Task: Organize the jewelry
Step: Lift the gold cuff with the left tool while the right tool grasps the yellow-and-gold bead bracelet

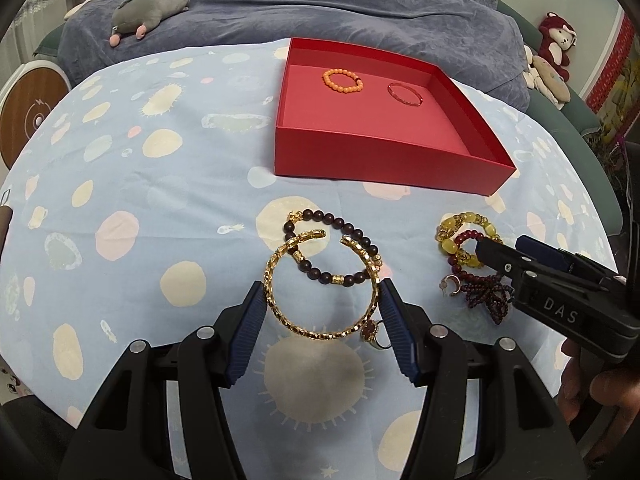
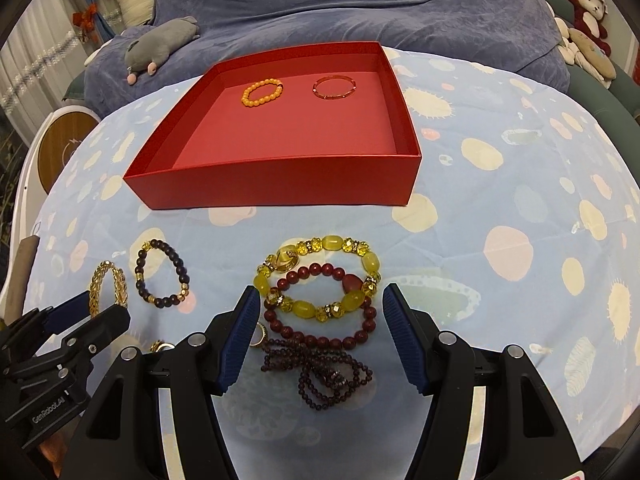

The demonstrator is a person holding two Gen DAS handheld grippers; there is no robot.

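Presently the left claw [image 1: 323, 294] stands apart, pads flanking the gold bangle [image 1: 320, 288] on the bench [image 1: 160, 200]; the right claw [image 2: 316, 300] stands apart around the yellow bead bracelet [image 2: 318, 276]; red box [image 2: 280, 188] holds an orange bracelet [image 2: 262, 92] and red bangle [image 2: 334, 86]

A light blue cloth [image 1: 168, 184] printed with cream and pink blobs is spread over the near surface. Beyond it, a rumpled grey-blue blanket [image 2: 360, 4] is seen, with a grey plush animal [image 1: 150, 10] laid far left. Red and beige soft toys [image 2: 588, 28] are piled far right.
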